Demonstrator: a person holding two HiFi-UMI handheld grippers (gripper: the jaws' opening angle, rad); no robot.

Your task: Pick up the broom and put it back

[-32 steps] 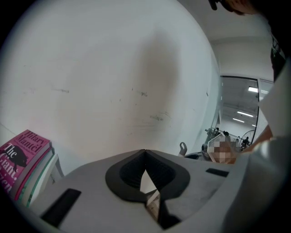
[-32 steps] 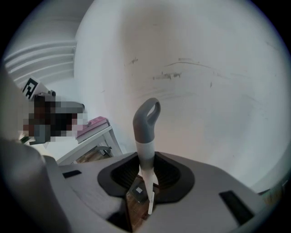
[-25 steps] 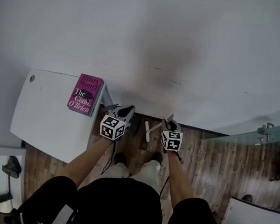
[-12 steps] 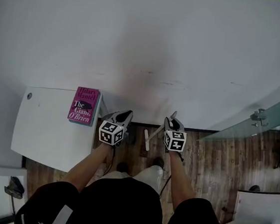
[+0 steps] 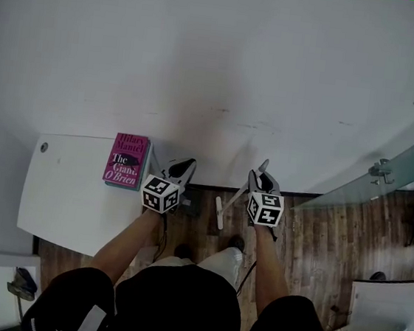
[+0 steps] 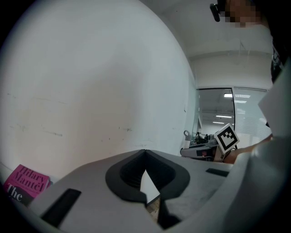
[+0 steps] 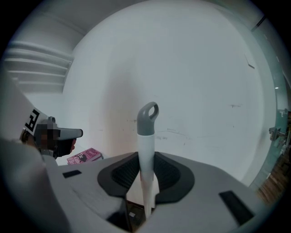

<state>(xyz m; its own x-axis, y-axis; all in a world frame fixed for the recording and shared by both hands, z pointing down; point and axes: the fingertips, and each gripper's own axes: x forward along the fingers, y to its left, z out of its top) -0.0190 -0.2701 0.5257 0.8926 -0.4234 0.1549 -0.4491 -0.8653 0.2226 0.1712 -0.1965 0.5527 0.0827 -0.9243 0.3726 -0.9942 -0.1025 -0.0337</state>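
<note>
**Q:** Where is the broom (image 7: 146, 136), and what has hold of it?

**A:** The right gripper (image 7: 146, 160) holds it. Its jaws are closed partway onto the white shaft, a little below the grey cap. The shaft stands near upright in front of the white wall (image 7: 204, 68). In the head view its lower end slopes down toward the wood floor (image 5: 317, 240), between the two grippers. Contact with the floor cannot be confirmed. The left gripper (image 6: 145, 154) has its jaws closed tip to tip on nothing.

**Q:** How will it handle?

**A:** Probably light and rigid. The smooth shaft may slide or swing in the pads, and a hold this high leaves the lower end free to sway. Grip the bare shaft, not the cap.

**Q:** What does it look like?

**A:** Slim round white shaft, grey cap with a hanging loop, pale crossbar at the bottom.
</note>
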